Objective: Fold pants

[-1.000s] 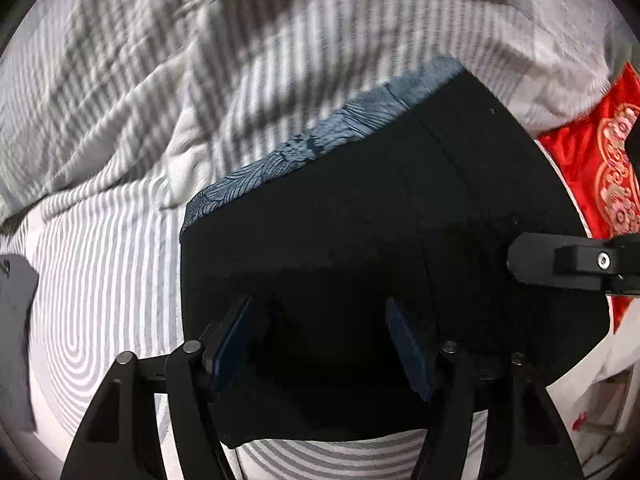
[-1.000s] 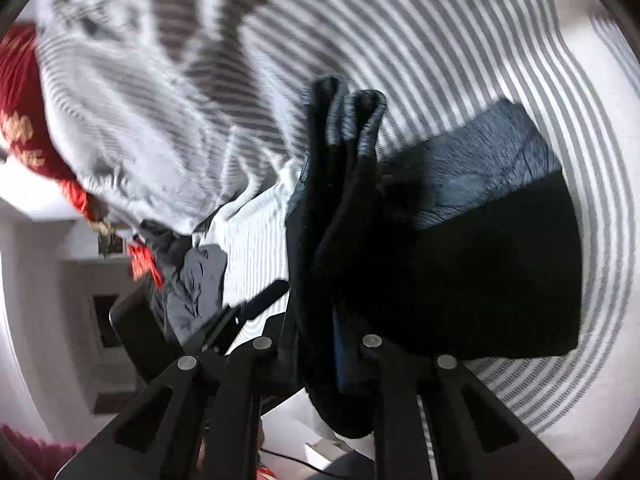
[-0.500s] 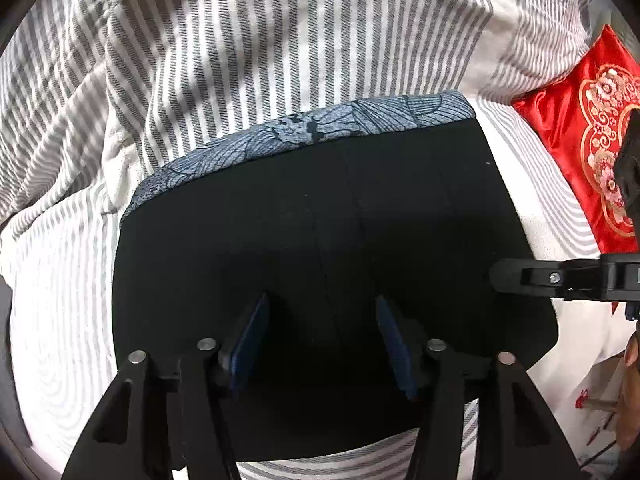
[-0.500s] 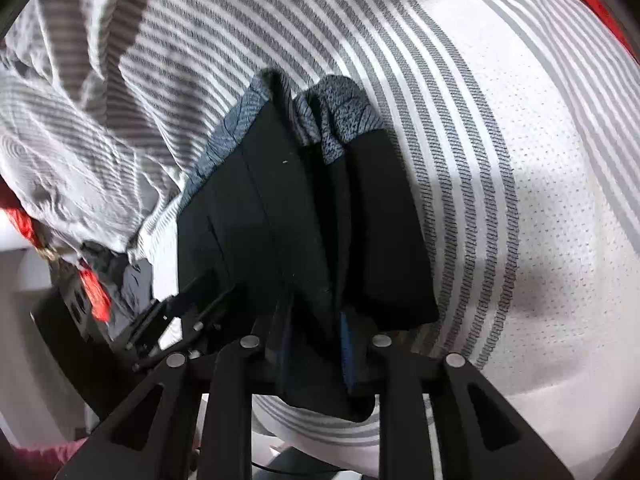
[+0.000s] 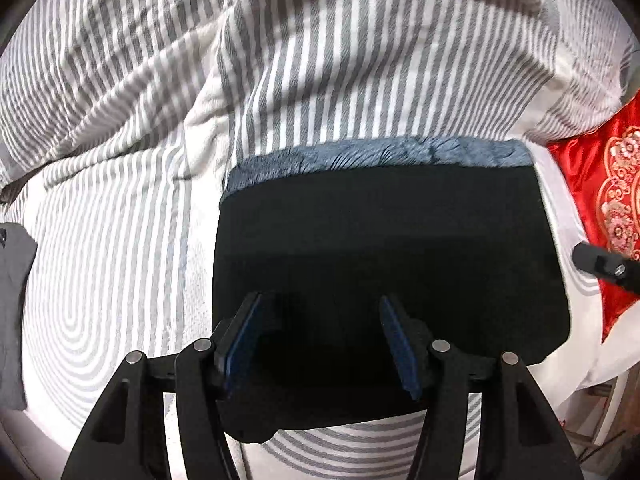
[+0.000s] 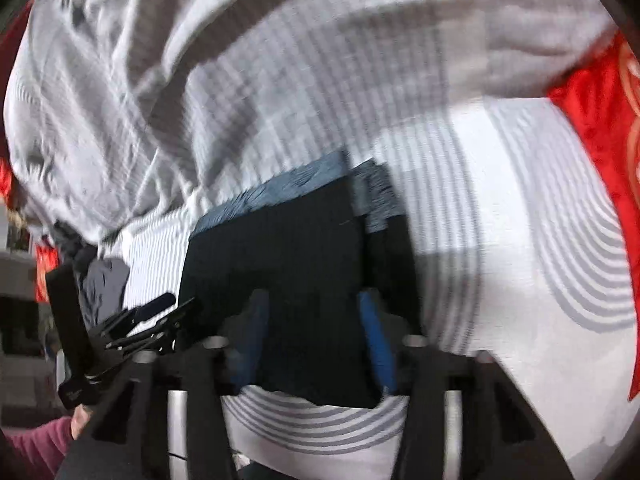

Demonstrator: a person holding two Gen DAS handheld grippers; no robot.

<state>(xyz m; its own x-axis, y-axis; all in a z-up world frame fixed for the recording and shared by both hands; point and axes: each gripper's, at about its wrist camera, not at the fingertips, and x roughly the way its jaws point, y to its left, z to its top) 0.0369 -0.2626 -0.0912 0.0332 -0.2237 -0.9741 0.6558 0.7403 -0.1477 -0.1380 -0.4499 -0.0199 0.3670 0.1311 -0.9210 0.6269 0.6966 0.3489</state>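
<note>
We hold our left black two-finger gripper with blue pads (image 5: 320, 340) pointing steeply down, its jaws standing apart with nothing pinched between the pads. Our right black two-finger gripper with blue pads (image 6: 314, 340) also tilts steeply down, jaws parted and closing on nothing; its view is blurred. From the right wrist view, a hand in a dark pink sleeve (image 6: 28, 446) grips the left tool's handle.

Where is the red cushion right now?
In the left wrist view, the red cushion lies at the right edge on the striped bedding, just right of the folded pants.
</note>
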